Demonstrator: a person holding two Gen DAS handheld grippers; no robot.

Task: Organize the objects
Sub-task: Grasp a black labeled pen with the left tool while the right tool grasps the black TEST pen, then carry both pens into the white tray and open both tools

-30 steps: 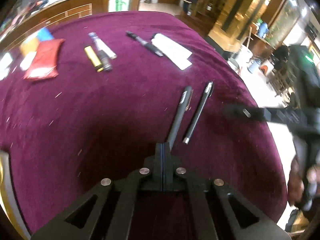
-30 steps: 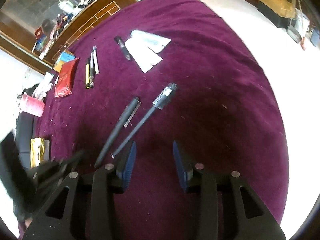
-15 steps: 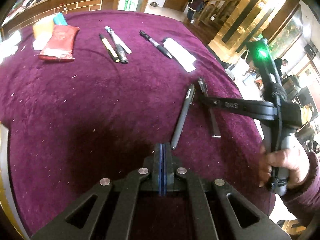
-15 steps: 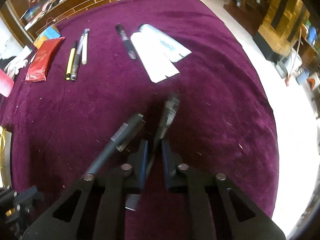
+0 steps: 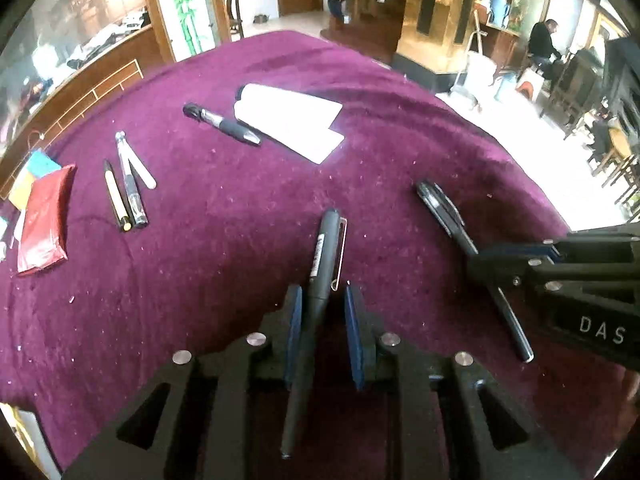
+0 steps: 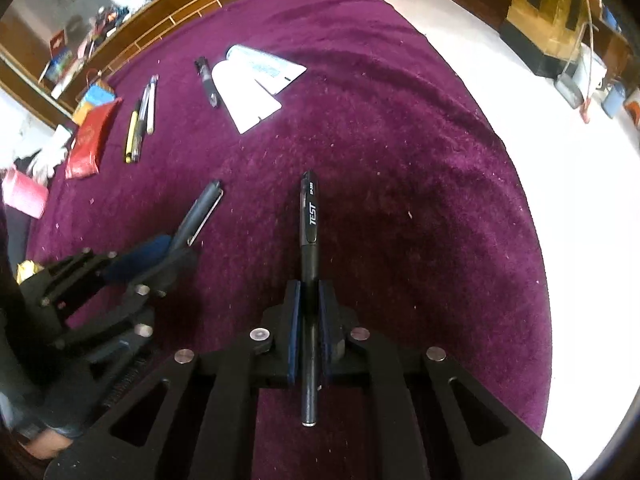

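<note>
My right gripper (image 6: pixel 308 300) is shut on a black pen marked TEST (image 6: pixel 310 220) and holds it pointing forward over the purple cloth; the pen also shows in the left wrist view (image 5: pixel 444 212), held by the right gripper (image 5: pixel 480 264). My left gripper (image 5: pixel 320 304) is open, its blue pads either side of a dark grey clip pen (image 5: pixel 324 252) that lies on the cloth. That pen (image 6: pixel 200 212) and the left gripper (image 6: pixel 160 252) also show in the right wrist view.
On the round purple table (image 5: pixel 240 280) lie a black marker (image 5: pixel 222 124), white cards (image 5: pixel 292 120), three thin pens (image 5: pixel 126 184) and a red pouch (image 5: pixel 44 224) at the far left. The table edge (image 6: pixel 520 184) drops off to the right.
My left gripper has opened and moved forward around the grey clip pen. My right gripper has closed on the black pen and swung it apart from the grey one.
</note>
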